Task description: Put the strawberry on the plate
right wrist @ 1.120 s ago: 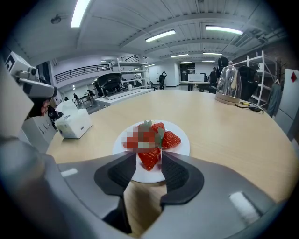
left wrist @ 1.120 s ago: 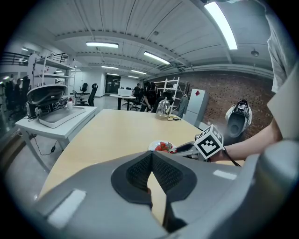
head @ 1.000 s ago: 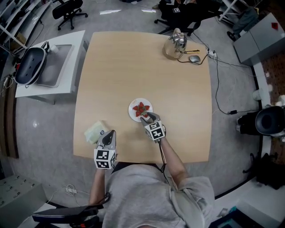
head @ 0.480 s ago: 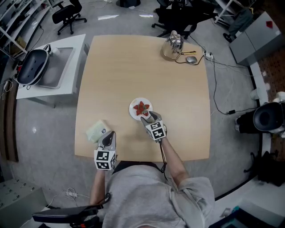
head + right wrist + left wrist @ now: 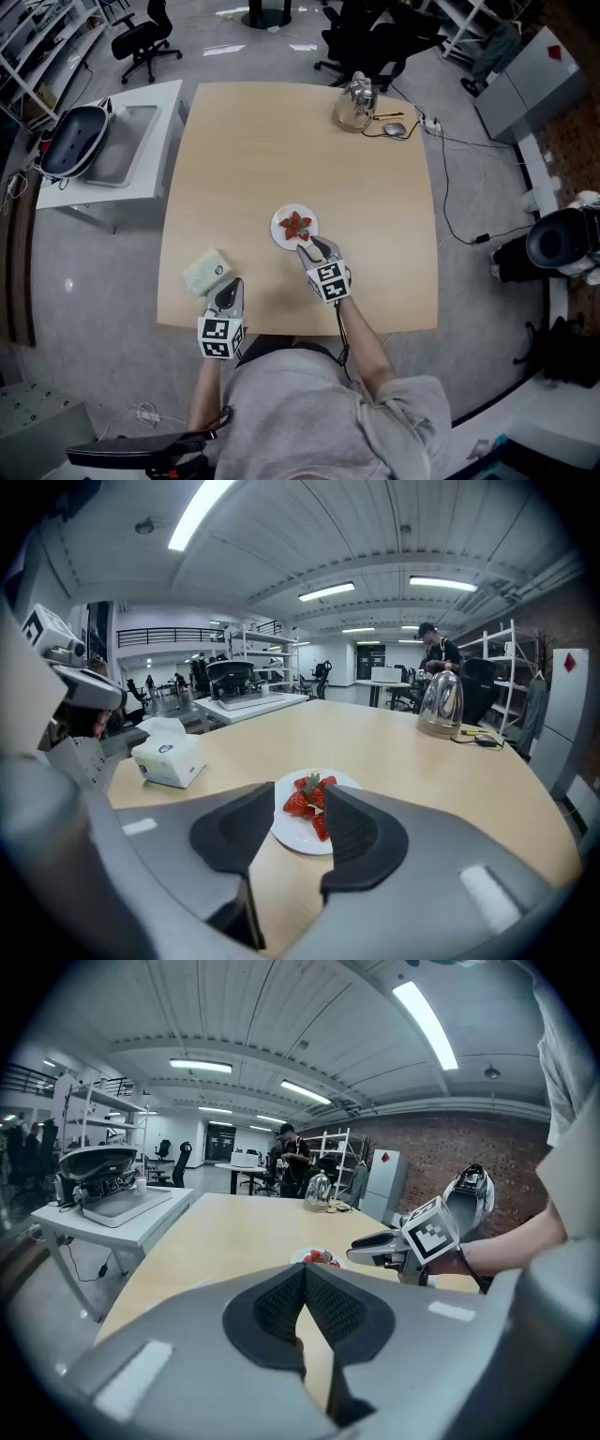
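Head view: strawberry (image 5: pixel 296 224) lies on plate (image 5: pixel 282 236), mid-worktop (image 5: pixel 375 187); right gripper (image 5: pixel 306 247) just near of plate.
Left gripper view: left gripper (image 5: pixel 304 1279) clenched, empty.
Right gripper view: jaws apart, closing, nothing between; strawberry on plate beyond.

Tissue box (image 5: pixel 204 272), kettle (image 5: pixel 357 101) on table (image 5: pixel 281 150)

Red strawberry (image 5: pixel 296 225), white plate (image 5: pixel 279 233), light wood table (image 5: pixel 281 141).

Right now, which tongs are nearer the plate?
Right. The right tongs hover at the plate's near edge, closing, nothing between them; the left tongs are farther, beside the tissue box.
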### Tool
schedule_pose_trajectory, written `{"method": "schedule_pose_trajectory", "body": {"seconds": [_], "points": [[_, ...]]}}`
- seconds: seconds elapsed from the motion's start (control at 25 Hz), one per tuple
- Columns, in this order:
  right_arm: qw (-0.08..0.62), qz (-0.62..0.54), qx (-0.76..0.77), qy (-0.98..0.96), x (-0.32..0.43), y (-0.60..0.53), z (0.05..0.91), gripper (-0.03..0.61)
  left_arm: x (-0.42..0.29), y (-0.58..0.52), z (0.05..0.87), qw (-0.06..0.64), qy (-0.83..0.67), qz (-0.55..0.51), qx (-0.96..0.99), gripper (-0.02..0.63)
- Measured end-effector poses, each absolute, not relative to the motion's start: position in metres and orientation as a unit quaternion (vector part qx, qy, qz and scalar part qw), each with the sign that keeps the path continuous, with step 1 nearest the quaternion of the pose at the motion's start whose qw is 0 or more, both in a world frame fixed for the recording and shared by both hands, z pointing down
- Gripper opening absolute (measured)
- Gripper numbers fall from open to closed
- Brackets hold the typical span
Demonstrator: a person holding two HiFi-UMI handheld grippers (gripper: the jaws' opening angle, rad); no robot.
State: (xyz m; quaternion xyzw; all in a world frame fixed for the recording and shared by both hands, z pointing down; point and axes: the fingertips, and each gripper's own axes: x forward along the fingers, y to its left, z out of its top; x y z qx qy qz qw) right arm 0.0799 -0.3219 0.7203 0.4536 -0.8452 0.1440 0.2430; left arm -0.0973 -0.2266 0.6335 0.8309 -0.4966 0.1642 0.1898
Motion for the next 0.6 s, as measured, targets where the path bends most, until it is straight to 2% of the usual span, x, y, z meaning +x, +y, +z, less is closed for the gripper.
{"method": "schedule_pose_trajectory", "body": {"seconds": [0.6], "points": [[0.160, 0.097, 0.497, -0.847, 0.082, -0.270, 0.639, 0.091, -0.104, -0.199, 0.597, 0.146, -0.503, 0.125, 0.843, 0.020]]}}
